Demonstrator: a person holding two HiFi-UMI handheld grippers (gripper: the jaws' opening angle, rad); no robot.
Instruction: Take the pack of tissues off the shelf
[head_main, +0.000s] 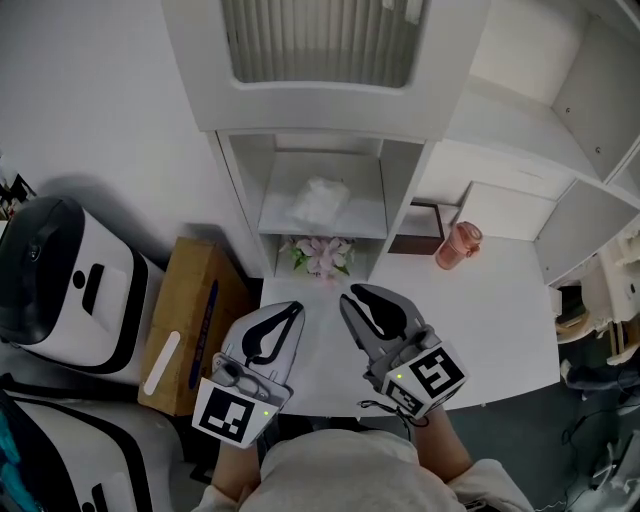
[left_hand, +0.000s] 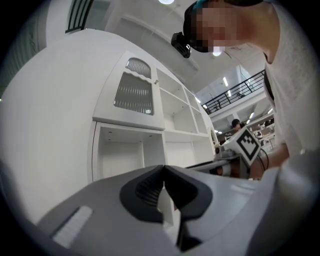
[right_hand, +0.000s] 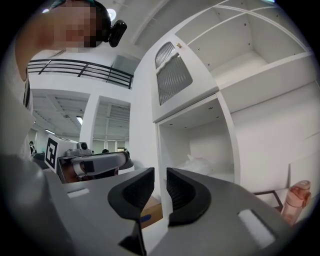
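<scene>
white shelving (head_main: 400, 190) at the far edge of the table (head_main: 500, 300) carries the pack of tissues (head_main: 318, 203) in its open lower bay, well ahead of both tools, so the right gripper (head_main: 352, 296) is parted and empty, presumably for the reach, while the left gripper (head_main: 294, 309) is clenched on nothing.

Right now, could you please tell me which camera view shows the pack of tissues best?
The head view: the pack of tissues lies whole and unobstructed on the shelf. The right gripper view shows it small and side-on, deep in the shelf. The left gripper view does not show it.
</scene>
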